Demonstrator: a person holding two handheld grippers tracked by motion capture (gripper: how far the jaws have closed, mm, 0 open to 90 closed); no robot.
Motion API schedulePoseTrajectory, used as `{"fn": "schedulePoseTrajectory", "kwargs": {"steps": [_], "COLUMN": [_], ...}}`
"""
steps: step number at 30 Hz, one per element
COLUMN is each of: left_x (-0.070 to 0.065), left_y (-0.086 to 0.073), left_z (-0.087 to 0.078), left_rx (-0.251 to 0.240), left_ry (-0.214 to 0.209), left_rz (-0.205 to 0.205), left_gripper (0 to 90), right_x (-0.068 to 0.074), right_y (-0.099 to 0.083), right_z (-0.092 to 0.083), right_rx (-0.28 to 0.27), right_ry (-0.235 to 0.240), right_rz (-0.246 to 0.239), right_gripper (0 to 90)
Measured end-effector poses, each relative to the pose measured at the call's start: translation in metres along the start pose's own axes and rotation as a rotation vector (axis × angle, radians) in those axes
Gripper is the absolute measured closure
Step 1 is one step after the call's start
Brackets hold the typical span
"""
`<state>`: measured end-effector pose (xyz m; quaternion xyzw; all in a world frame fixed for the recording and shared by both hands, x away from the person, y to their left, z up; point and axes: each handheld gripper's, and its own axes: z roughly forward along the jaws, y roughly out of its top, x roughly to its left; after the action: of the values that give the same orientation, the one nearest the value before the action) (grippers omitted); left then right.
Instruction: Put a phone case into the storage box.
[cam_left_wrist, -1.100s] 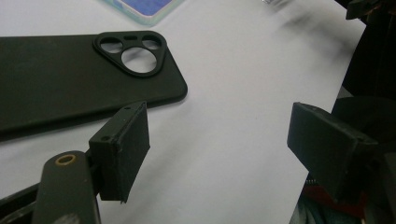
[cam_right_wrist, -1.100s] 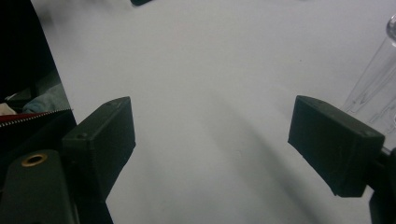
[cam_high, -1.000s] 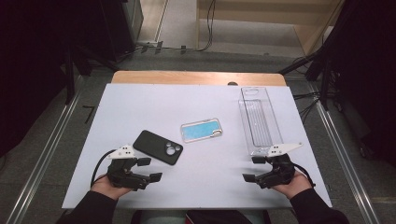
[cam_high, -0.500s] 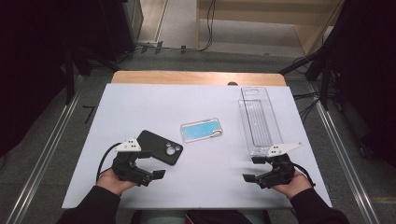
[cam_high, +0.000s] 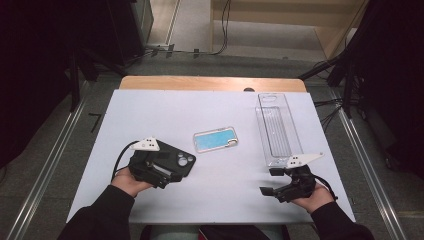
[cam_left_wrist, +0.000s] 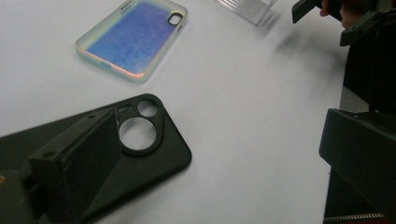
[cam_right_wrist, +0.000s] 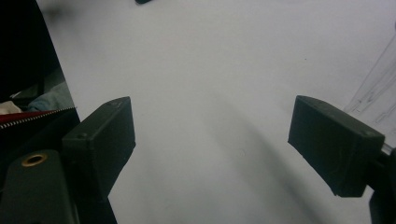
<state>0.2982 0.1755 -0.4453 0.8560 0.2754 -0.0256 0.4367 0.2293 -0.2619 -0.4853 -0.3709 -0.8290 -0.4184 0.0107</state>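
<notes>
White and wide, the desk (cam_high: 150, 115) carries three things. Your left gripper (cam_high: 167, 170) is near the front left corner, over the black phone case (cam_high: 182, 161); its jaws have just been opening and now stand wide apart. In the left gripper view one jaw lies over the black case (cam_left_wrist: 154, 158) and the other is far off at the right, so nothing is clamped. Your right gripper (cam_high: 272, 181) rests near the front right corner, jaws apart, with only bare desk between them. Around the middle of the desk lies the blue phone case (cam_high: 215, 140). Along the right edge stands the clear plastic tray (cam_high: 277, 127), its near end just beside your right gripper.
</notes>
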Motion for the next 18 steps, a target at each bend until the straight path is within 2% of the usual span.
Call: {"fn": "schedulePoseTrajectory", "kwargs": {"steps": [11, 15, 18], "left_x": [0.012, 0.016, 0.021], "left_y": [0.023, 0.03, 0.036], "left_z": [0.012, 0.015, 0.017], "left_rx": [-0.014, -0.024, -0.029], "left_ry": [-0.017, -0.016, -0.019], "left_rz": [0.005, 0.028, 0.021], "left_gripper": [0.0, 0.0, 0.0], "right_x": [0.0, 0.001, 0.001], "right_y": [0.0, 0.0, 0.0], "right_z": [0.0, 0.0, 0.0], "right_rx": [0.003, 0.001, 0.001], "right_ry": [0.012, 0.014, 0.015], "right_rz": [-0.005, -0.005, -0.005], "right_gripper": [13.0, 13.0, 13.0]}}
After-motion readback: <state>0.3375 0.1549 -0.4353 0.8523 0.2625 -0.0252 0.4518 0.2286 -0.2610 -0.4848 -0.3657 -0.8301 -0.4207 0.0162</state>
